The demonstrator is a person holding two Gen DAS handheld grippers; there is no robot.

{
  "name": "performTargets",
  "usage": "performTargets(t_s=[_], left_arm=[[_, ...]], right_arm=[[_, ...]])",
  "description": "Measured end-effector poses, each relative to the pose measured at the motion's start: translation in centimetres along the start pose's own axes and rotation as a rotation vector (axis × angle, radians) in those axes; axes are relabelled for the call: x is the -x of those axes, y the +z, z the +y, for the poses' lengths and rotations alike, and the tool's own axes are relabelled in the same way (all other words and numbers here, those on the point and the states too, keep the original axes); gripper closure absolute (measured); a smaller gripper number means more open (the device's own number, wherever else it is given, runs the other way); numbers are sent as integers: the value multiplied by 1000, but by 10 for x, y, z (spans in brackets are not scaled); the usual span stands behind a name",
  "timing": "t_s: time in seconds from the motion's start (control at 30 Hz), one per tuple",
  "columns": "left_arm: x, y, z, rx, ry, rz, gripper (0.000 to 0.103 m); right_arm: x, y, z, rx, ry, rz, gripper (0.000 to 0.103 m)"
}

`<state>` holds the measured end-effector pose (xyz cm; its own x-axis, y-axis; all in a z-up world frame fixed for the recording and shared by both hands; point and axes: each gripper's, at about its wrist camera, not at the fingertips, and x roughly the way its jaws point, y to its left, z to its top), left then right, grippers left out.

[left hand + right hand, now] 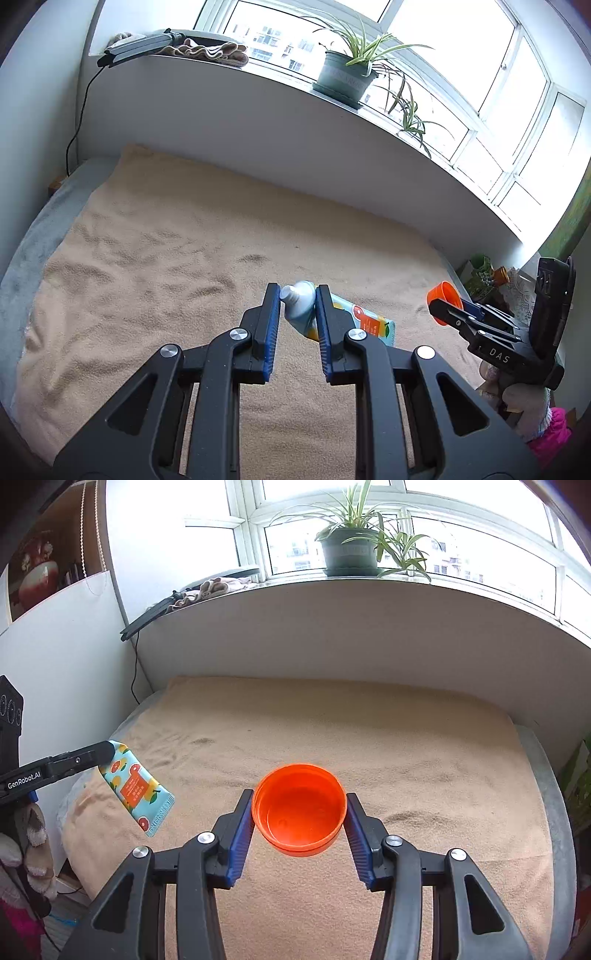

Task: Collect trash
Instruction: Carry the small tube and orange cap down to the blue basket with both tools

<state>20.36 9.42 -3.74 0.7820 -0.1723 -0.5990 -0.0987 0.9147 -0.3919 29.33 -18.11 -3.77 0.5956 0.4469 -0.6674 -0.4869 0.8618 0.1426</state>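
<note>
Left hand-held gripper (pixel 297 310): narrowed onto a tube (pixel 301 308), blue pads pressing both sides of its neck end. White nozzle points toward the camera; the printed body runs away to the right. From the right wrist view the same tube (pixel 138 788) hangs from the gripper tips (pixel 105 751) crimped end down, clear above the bed.

Tube: pale blue, printed with orange citrus slices, orange label panel on one face. Cap not seen.

Right hand-held gripper (pixel 299 812): half closed around a cup (pixel 299 808), one pad on each side of the wall. Cup mouth faces the camera; inside looks bare. From the left wrist view the cup (pixel 445 301) shows at the far right, gripped at the tips of the right gripper (pixel 448 308), lifted off the bed.

Cup: orange plastic, round, shallow, translucent.

Bed (pixel 369 738): covered by a tan fleece blanket (pixel 166 258), creased in places, with a grey layer showing at the left and right edges. Both held items are above it, well apart from each other.

Sill (pixel 369 602): white, runs along the far side of the bed under the window. Carries a potted plant (pixel 345 74) with long striped leaves, a heap of folded cloth (pixel 210 51), and a dark flat device (pixel 136 48) at its left end with a cord (pixel 79 122) dropping down the wall.

Hands: gloved, pale, partly visible at each gripper handle (pixel 524 402).
</note>
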Motion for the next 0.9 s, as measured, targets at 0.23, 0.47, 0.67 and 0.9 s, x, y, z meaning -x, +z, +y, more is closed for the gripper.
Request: performTargets(t_s=[0.23, 0.47, 0.67, 0.9], left_arm=[[38, -25, -2, 1, -7, -16, 85], [68, -66, 1, -6, -15, -4, 85], [91, -103, 8, 7, -19, 20, 85], [108, -146, 18, 16, -3, 58, 85]], right_arm=[[33, -33, 28, 41, 40, -2, 54], [66, -76, 40, 52, 88, -10, 54], [85, -114, 55, 72, 135, 4, 54], [90, -156, 71, 89, 164, 41, 54]])
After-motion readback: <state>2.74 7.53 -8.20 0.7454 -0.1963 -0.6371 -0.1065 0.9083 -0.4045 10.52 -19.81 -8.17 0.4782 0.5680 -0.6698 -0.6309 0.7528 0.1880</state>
